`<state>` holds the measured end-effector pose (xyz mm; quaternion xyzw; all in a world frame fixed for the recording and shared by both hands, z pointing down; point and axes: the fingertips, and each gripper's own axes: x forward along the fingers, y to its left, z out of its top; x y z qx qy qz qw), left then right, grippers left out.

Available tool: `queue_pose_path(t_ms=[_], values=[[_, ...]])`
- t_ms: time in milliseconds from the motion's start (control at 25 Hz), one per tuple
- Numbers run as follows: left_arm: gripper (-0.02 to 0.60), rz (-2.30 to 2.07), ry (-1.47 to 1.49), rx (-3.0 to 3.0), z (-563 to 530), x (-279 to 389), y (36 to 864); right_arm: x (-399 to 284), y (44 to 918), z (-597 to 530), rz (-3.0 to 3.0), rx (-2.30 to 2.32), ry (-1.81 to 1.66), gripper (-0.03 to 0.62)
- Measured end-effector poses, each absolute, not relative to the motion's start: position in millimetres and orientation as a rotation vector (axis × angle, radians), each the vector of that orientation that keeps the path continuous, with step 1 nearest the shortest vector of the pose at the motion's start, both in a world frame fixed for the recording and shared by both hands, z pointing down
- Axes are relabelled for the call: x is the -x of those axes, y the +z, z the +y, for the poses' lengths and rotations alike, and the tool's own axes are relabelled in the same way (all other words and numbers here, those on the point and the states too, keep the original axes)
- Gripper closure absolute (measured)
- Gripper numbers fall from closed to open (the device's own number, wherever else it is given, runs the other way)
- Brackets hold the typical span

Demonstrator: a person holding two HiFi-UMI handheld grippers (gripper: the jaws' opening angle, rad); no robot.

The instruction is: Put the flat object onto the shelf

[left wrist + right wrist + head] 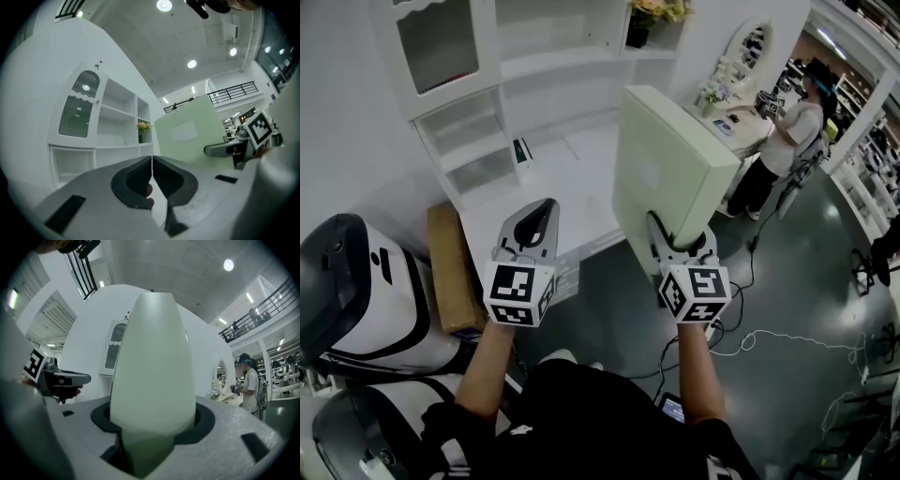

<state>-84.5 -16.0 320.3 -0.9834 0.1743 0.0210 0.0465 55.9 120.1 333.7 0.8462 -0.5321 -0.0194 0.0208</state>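
Flat box [675,169] clamped in right gripper [680,246], left gripper [540,214] closed

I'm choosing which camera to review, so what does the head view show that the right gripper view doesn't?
Only the head view: the brown cardboard box beside the shelf unit, and the white cable on the floor. Only the right gripper view: a ceiling light and a balcony railing. Both: the pale green flat panel clamped in the right gripper, the left gripper, and a person standing at the right.
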Motion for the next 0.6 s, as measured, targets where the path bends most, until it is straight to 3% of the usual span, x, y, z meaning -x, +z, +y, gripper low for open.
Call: queue_pose_path(t_ms=[600], values=[[0.572, 0.604, 0.024, 2.978, -19.8, 65.5, 335.6, -81.3, 348.6, 118.7, -1.719, -2.577, -0.038, 0.324]])
